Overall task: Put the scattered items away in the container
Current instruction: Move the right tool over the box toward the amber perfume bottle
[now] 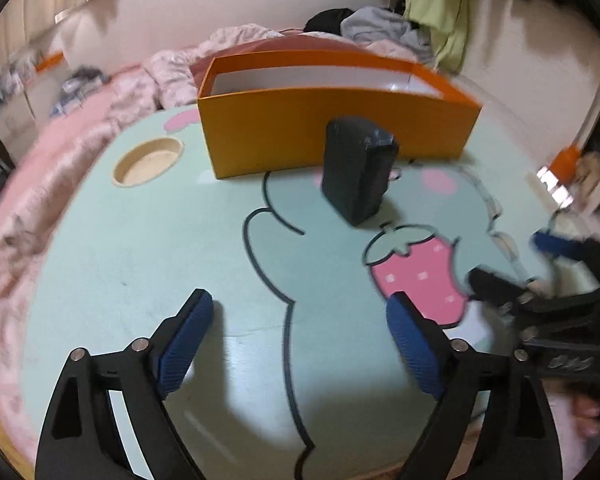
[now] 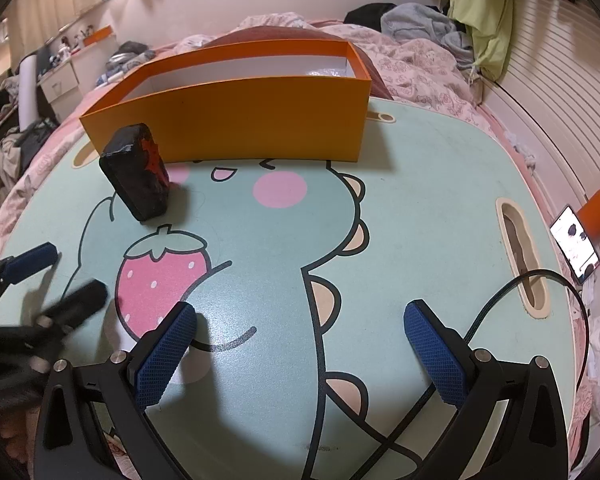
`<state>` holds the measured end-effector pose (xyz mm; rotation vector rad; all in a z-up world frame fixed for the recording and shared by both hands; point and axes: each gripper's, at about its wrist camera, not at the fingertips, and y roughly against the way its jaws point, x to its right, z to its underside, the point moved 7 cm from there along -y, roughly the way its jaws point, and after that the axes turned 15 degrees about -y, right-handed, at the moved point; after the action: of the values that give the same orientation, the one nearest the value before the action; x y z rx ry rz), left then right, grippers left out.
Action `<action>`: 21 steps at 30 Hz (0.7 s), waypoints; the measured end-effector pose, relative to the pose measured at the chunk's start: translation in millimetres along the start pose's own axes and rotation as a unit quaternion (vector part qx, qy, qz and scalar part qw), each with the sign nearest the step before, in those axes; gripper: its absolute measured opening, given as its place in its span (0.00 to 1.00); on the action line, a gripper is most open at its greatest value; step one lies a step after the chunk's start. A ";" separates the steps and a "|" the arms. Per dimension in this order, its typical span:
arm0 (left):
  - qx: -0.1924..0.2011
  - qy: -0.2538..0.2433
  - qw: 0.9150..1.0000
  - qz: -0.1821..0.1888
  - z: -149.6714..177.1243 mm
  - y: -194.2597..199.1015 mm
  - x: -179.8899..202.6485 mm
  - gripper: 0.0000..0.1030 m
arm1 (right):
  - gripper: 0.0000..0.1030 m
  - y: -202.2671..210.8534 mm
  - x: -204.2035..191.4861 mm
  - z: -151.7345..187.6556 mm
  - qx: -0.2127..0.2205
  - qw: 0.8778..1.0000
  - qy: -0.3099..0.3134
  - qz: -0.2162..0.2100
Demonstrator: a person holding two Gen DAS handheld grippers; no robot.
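An orange cardboard box (image 1: 332,128) (image 2: 236,116), open at the top, stands at the far side of a pale green lap table (image 1: 140,260) (image 2: 440,200). Just in front of it a black block (image 1: 358,172) (image 2: 138,172) with a red mark stands upright on the table. My left gripper (image 1: 300,304) hangs open over the near part of the table, well short of the block, with nothing between its blue pads. To its right my right gripper (image 2: 300,312) is open too and holds nothing. Each gripper shows blurred at the edge of the other's view.
The table lies on a bed with a pink quilt (image 1: 60,168) and heaped clothes (image 2: 420,20) behind the box. It has a round cup recess (image 1: 148,162) and a long slot (image 2: 520,252). A black cable (image 2: 500,300) crosses the near right corner. A lit phone (image 2: 576,250) and an orange bottle (image 2: 598,208) lie beyond the right edge.
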<state>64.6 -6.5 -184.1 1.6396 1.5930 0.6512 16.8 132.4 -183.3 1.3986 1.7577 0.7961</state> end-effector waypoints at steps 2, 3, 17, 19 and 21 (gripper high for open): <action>0.001 0.002 1.000 0.001 2.2 0.0 -2.1 0.92 | 1.00 7.1 6.5 -2.1 0.008 0.999 -0.025 -0.026; 0.001 0.003 1.000 -0.001 2.0 0.1 -2.6 0.92 | 0.99 11.2 9.8 -2.5 0.010 0.998 -0.040 -0.038; -0.001 0.011 1.000 -0.006 2.1 0.4 -4.2 1.00 | 0.62 38.2 -97.3 -119.3 -0.095 0.971 -0.066 -0.210; -0.001 0.011 1.000 -0.007 2.0 0.4 -4.1 1.00 | 0.47 7.4 -116.2 -129.2 -0.148 0.967 -0.072 -0.195; 0.000 0.011 1.000 -0.006 2.2 0.9 -4.2 1.00 | 0.42 -29.1 -120.8 -132.9 -0.190 0.965 -0.092 -0.156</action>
<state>66.5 -11.0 -184.2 1.6256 1.6172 0.6655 -94.7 5.3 -116.1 0.8837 1.5316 0.7550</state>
